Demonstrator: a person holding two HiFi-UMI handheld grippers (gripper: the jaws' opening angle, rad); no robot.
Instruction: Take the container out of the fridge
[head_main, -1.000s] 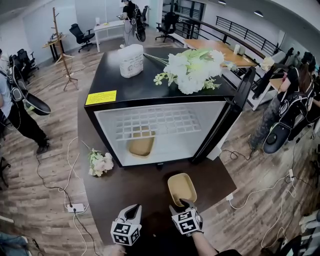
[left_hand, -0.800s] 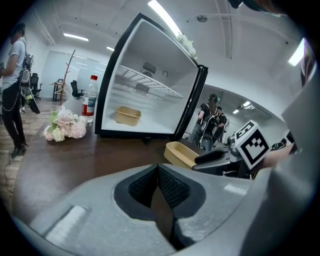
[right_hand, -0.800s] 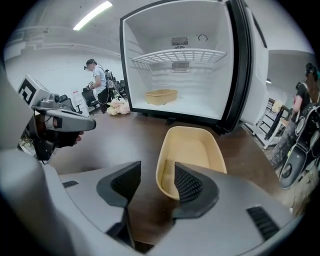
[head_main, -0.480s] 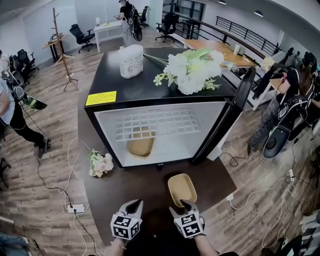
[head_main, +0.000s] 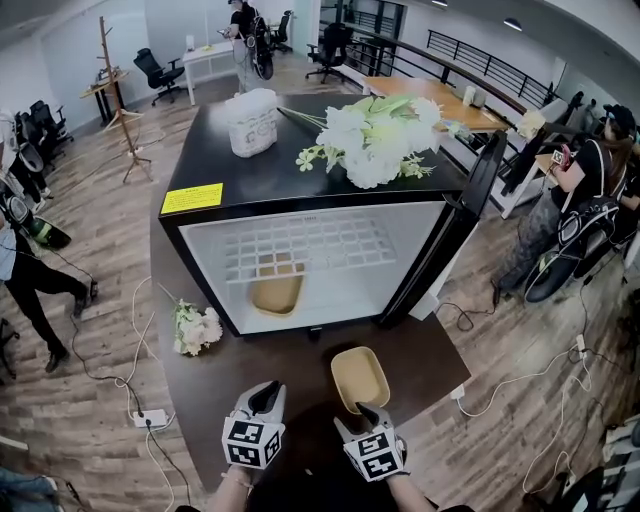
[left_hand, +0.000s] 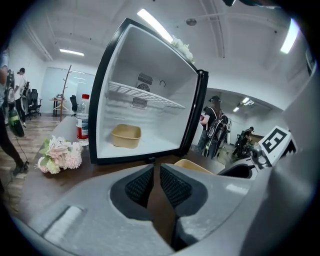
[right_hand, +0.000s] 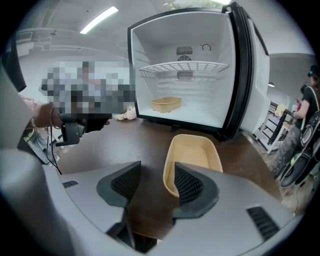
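Fridge container (head_main: 277, 292) lay straight ahead of my left gripper (head_main: 264, 394), long axis pointing inward.
Its jaws had just cracked open, empty; right gripper (head_main: 369, 411), just spread wide, gripped nothing behind the table container (head_main: 360, 376).

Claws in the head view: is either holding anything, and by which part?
Nothing held: right claw and left claw have just been opening, nothing between their jaws.

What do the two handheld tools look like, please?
Both the left tool and right tool are light grey moulded shells with two jaws lined with black ribbed pads. Each carries a cube of black-and-white square markers. Both have just been opening, empty; the left only a crack.
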